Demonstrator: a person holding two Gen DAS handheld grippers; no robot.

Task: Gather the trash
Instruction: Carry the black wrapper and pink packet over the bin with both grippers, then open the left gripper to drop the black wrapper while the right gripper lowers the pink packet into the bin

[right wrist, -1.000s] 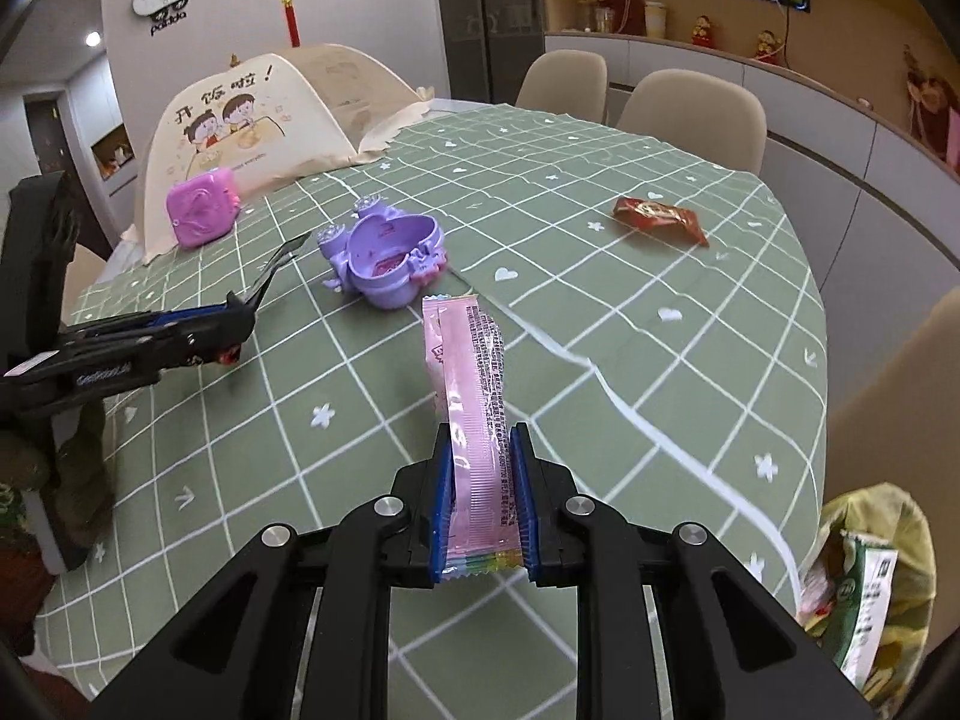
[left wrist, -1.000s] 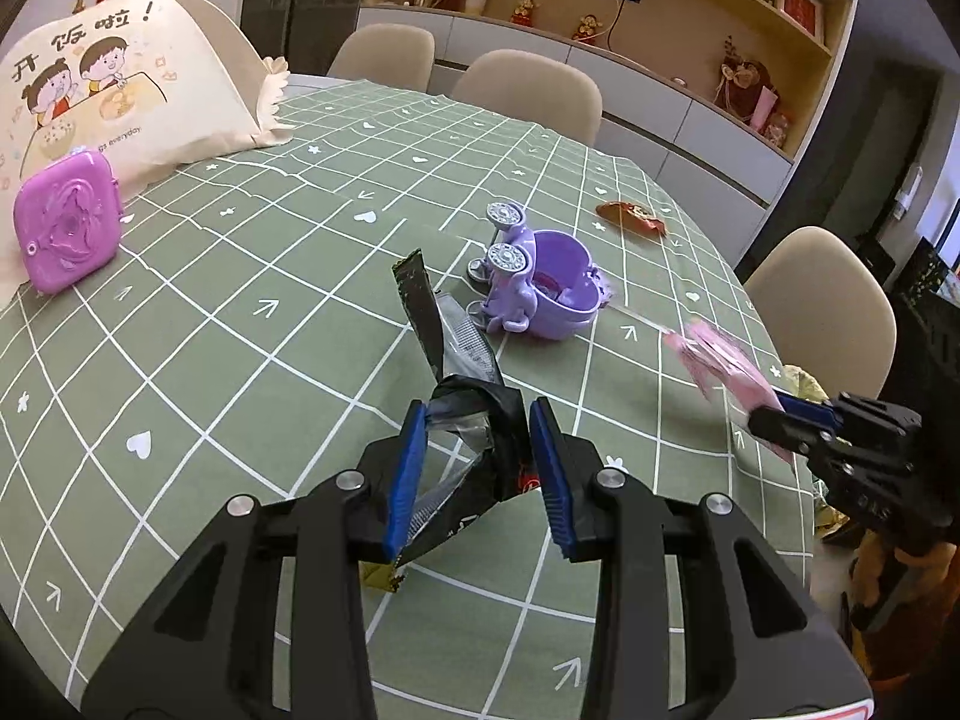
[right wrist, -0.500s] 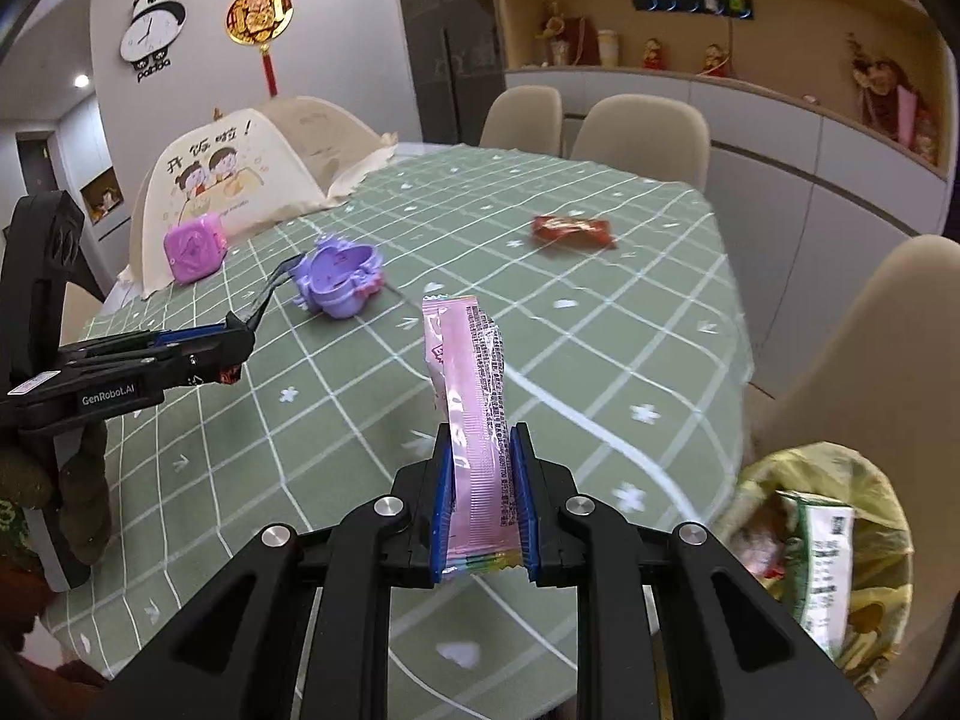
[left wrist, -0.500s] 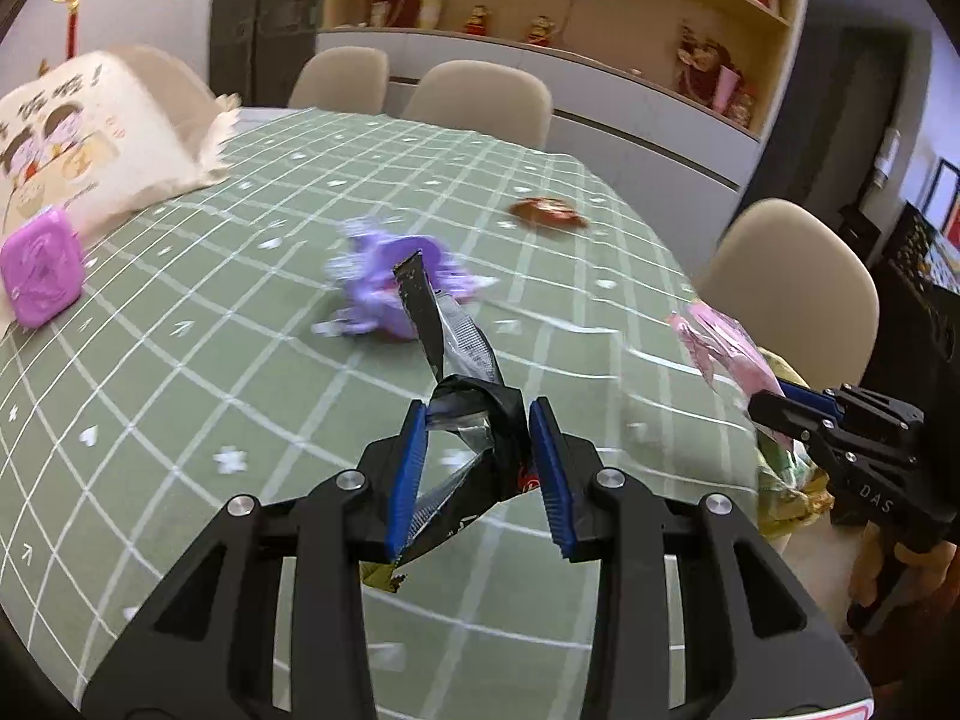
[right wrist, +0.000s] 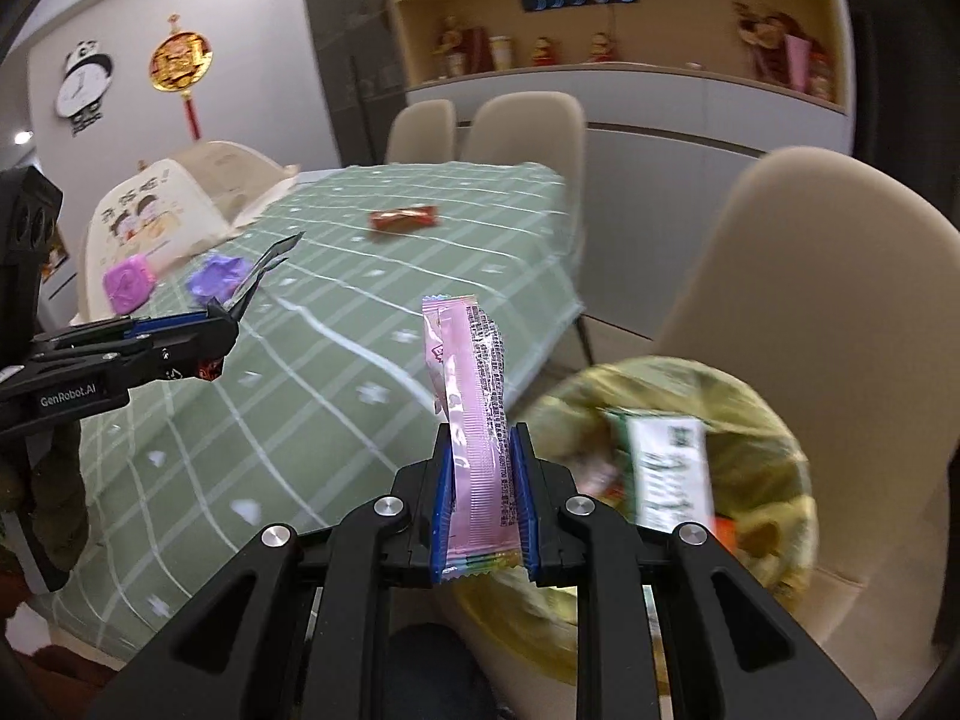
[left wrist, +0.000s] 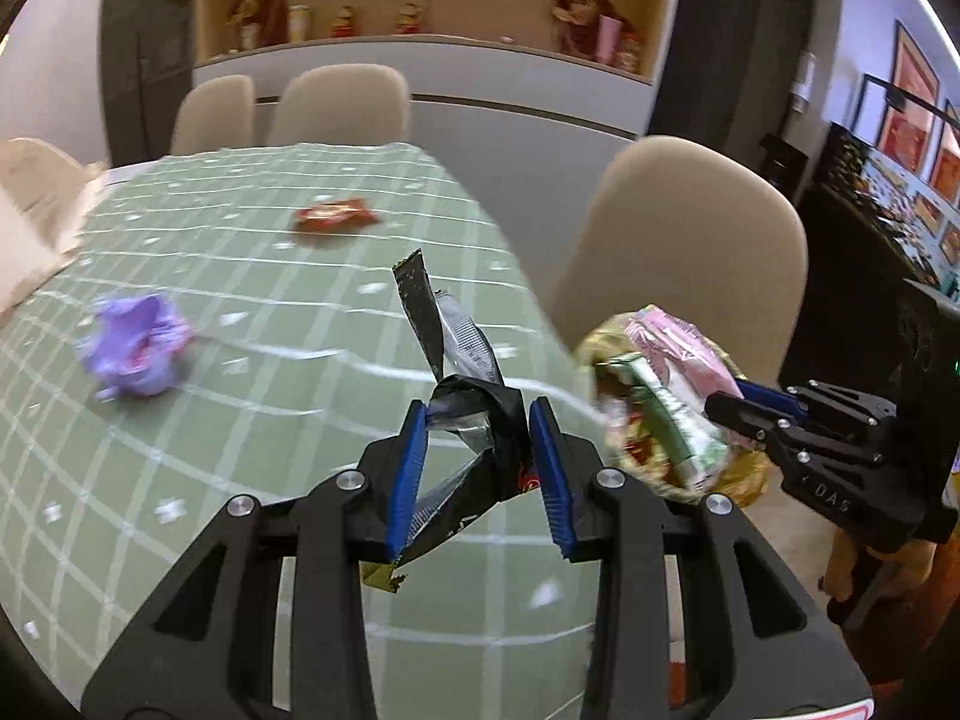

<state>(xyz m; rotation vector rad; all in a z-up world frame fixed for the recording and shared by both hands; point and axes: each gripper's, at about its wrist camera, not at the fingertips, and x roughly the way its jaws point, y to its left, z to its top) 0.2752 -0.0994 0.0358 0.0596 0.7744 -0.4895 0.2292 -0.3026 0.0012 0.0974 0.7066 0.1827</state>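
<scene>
Both claws are swinging rightward off the counter (right wrist: 336,324) toward the yellow trash bag (right wrist: 774,420) beside the beige chair (right wrist: 840,252), which was barely in view a second ago. The left claw (left wrist: 480,456) is clamping a crumpled black-and-silver wrapper (left wrist: 462,372), its strip sticking upward. The right claw (right wrist: 480,474) is pinching a flat pink sachet (right wrist: 474,396) upright, just beside the bag's mouth. A red wrapper (left wrist: 333,215) is lying far back on the counter.
</scene>
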